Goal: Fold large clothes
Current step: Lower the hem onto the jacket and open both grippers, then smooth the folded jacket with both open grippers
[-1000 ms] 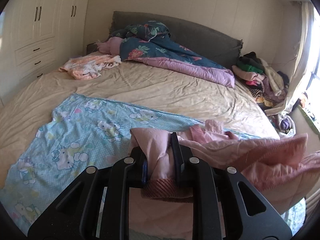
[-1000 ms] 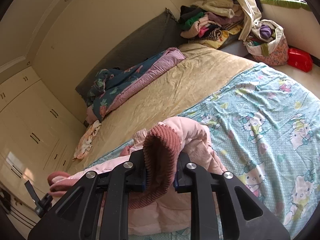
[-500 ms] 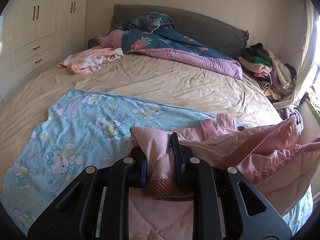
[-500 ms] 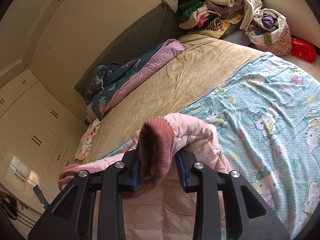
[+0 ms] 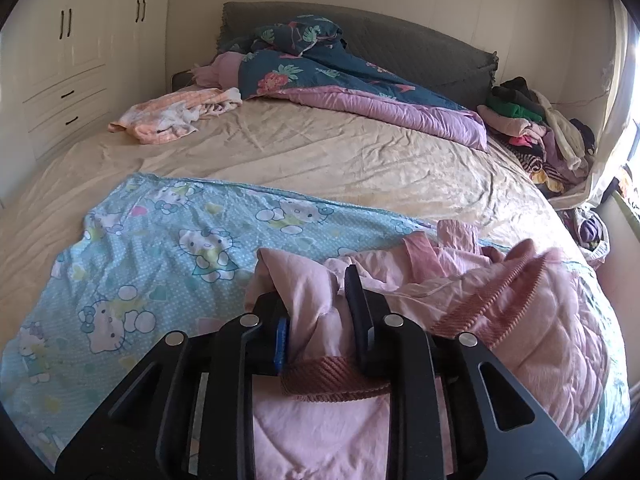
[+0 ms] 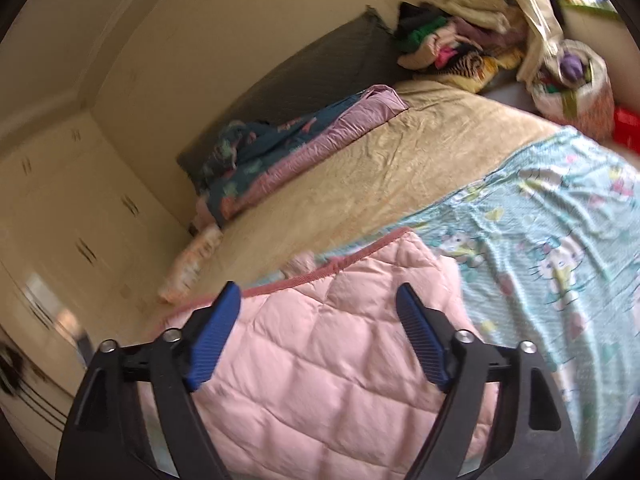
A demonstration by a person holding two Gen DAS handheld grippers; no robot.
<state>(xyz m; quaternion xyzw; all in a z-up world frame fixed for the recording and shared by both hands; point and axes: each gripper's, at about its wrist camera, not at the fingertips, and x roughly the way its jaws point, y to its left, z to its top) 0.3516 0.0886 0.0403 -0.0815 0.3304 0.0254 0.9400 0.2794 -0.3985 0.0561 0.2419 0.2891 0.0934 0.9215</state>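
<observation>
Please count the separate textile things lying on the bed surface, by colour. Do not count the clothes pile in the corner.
Pink quilted jacket: 1
Light blue cartoon-cat sheet: 1
Dark teal floral quilt with purple lining: 1
Peach and white cloth: 1
Total: 4

Window-side daylight glare, right-wrist motion blur

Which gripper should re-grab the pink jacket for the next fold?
Right. The right gripper has its jaws opening, nothing between the pads, poised just over the pink quilted jacket. The left gripper is clamped on a bunch of jacket fabric near its ribbed hem, so it is occupied.
</observation>
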